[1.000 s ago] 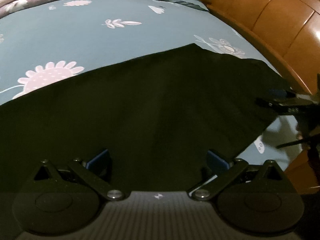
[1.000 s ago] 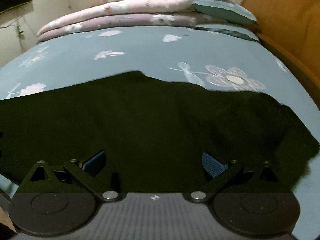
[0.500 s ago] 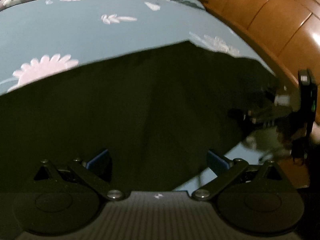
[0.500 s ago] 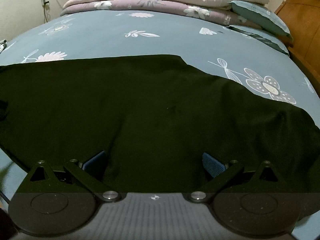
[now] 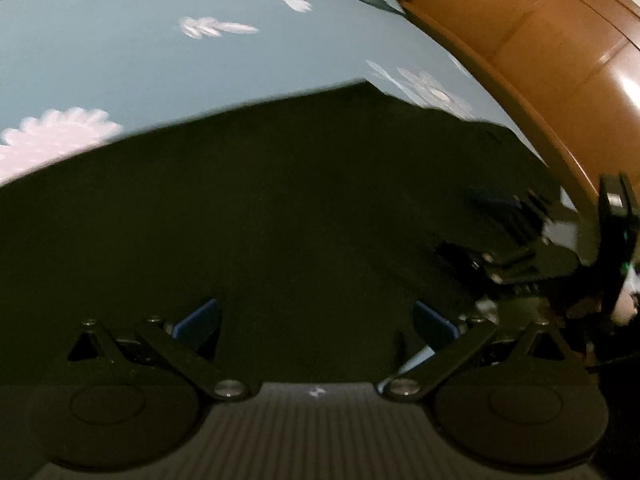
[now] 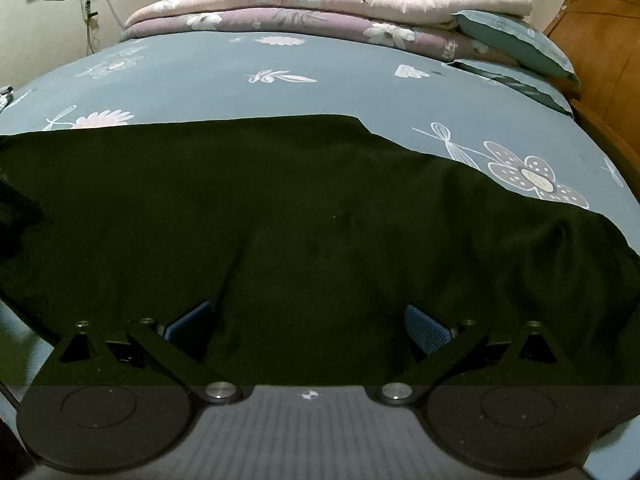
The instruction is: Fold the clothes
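Note:
A black garment (image 5: 280,208) lies spread flat on the blue flowered bed sheet (image 5: 120,48); it fills the lower half of the right wrist view too (image 6: 300,232). My left gripper (image 5: 316,324) is open, low over the garment's near edge, with nothing between its blue pads. My right gripper (image 6: 308,320) is open over the garment's near edge, its pads wide apart. The right gripper also shows at the right of the left wrist view (image 5: 516,252), over the garment's right end.
A wooden headboard (image 5: 540,40) curves along the right side of the bed. Folded quilts (image 6: 320,12) and pillows (image 6: 516,44) are stacked at the far end of the sheet (image 6: 240,80). A wall with cables (image 6: 92,4) is at the far left.
Both grippers have come lower and closer to the garment. In the left wrist view the right gripper has moved in over the garment's right end. Both stay open.

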The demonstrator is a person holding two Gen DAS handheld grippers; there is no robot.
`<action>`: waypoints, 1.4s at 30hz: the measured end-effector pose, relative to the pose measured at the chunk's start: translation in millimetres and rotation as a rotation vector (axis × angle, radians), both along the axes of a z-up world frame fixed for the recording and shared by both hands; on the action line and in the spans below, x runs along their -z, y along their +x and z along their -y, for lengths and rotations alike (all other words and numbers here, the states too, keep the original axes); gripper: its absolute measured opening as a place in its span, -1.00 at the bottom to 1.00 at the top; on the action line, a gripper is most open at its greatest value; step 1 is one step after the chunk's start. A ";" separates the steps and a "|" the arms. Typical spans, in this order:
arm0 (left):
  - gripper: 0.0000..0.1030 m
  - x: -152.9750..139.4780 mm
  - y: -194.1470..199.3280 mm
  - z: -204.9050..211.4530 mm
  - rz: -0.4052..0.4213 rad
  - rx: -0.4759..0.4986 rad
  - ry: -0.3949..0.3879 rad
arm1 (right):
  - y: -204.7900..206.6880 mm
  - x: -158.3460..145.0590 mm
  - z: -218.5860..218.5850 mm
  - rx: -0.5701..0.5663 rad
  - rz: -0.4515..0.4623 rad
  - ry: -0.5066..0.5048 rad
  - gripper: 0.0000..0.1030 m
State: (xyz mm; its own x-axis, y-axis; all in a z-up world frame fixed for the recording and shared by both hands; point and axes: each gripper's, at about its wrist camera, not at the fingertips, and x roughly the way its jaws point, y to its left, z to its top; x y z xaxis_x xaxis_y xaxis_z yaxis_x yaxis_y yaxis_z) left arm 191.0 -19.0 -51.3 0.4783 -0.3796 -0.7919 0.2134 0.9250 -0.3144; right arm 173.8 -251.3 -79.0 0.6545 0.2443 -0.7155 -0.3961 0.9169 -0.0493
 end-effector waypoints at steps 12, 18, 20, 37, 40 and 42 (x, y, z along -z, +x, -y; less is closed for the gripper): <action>0.98 6.8 -12.8 -48.8 -0.043 -0.201 0.028 | 6.1 -4.4 -4.8 0.013 -0.033 -0.028 1.00; 0.98 -6.1 -18.1 -72.3 0.027 -0.244 0.057 | 6.9 -19.1 -18.8 0.026 -0.053 -0.053 1.00; 0.98 -7.9 -21.4 -85.7 0.044 -0.261 0.069 | 4.4 -25.3 -28.7 0.016 -0.035 -0.070 1.00; 0.98 -7.1 -58.7 -198.3 0.139 -0.282 0.045 | 6.1 -59.2 -176.3 -0.073 0.018 -0.154 1.00; 0.98 -7.4 -65.0 -217.4 0.152 -0.316 0.031 | 12.8 -63.0 -206.1 -0.113 0.024 -0.165 1.00; 0.98 -7.1 -70.3 -225.9 0.164 -0.336 0.013 | 16.2 -65.5 -223.6 -0.142 0.025 -0.163 1.00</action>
